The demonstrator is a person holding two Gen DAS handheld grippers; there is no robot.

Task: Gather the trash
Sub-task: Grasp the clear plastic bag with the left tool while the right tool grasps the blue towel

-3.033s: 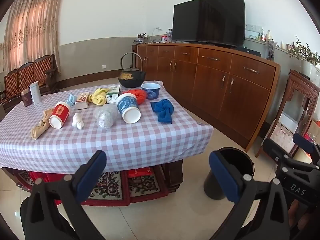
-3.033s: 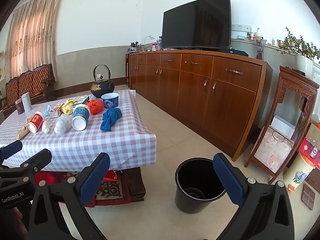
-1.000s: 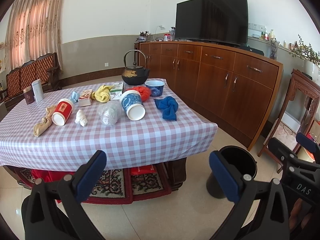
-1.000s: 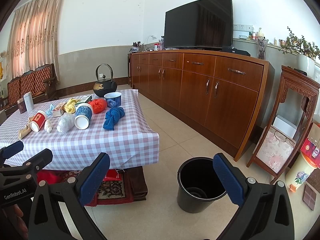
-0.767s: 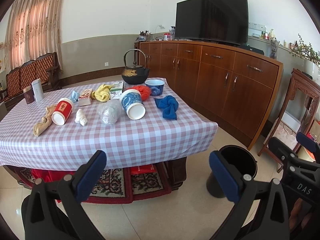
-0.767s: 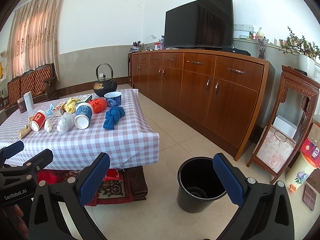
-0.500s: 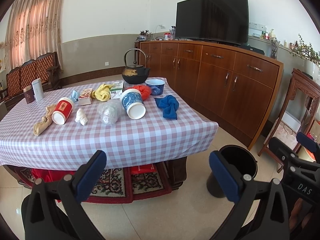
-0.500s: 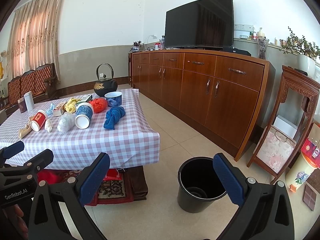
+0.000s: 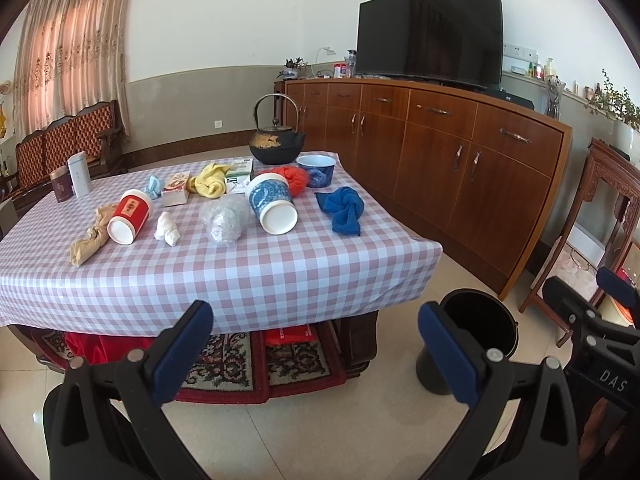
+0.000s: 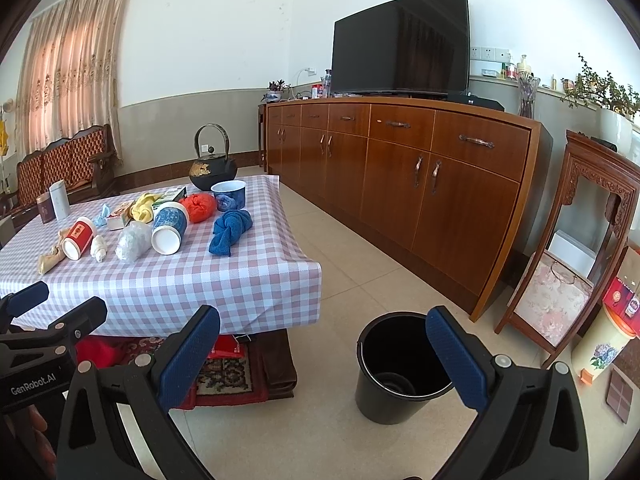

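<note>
Left gripper [image 9: 316, 330]: jaws spread wide, nothing between them, held off the near edge of the bench [image 9: 248, 276]. Right gripper [image 10: 322, 340]: jaws likewise wide apart and empty, held over the floor between the bench corner and the black bin [image 10: 394, 368].

Trash lies on the checked cloth, well ahead of both grippers. A red paper cup [image 9: 129, 218] lies on its side, long axis running toward the camera, white base facing the near edge. A blue-patterned cup [image 9: 272, 207] lies likewise, base toward the near edge and angled slightly right. Between the two cups lie a white crumpled tissue [image 9: 168, 229] and a clear crumpled plastic wad [image 9: 225, 221]. A tan crumpled paper twist [image 9: 89, 236] touches the red cup on its left side.

Other items on the bench: a blue knotted cloth [image 9: 343, 210] near the right edge, an orange cloth [image 9: 291, 178], a yellow cloth [image 9: 210, 184], a small carton [image 9: 176, 193], a blue bowl [image 9: 318, 168] and a black iron kettle [image 9: 277, 145] at the far side. Nothing stands between the grippers and the trash.

The bin stands upright on the floor off the bench's right corner; its bottom appears bare, though the dark interior makes this uncertain.
</note>
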